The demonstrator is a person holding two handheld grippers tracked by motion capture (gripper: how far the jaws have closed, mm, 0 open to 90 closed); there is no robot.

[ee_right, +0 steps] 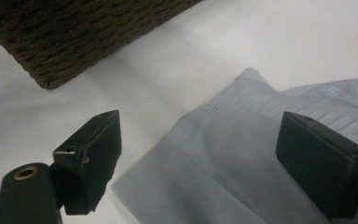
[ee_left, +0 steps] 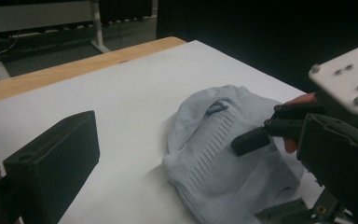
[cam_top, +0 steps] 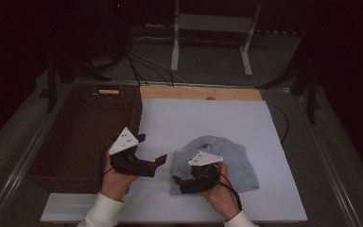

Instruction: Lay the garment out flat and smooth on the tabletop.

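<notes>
White table sheet (cam_top: 208,118) bears grey knit garment (cam_top: 227,161); wicker basket (cam_top: 85,127) at left. Both grippers, left gripper (cam_top: 163,161) and right gripper (cam_top: 177,182), gape empty. Room dark.

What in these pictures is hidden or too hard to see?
- Basket interior: high view, too dark to tell what it holds.
- Grey knit garment, near part: high view, covered by the right gripper and hand.
- Left gripper, second jaw: left gripper view, cut off by the frame edge.
</notes>
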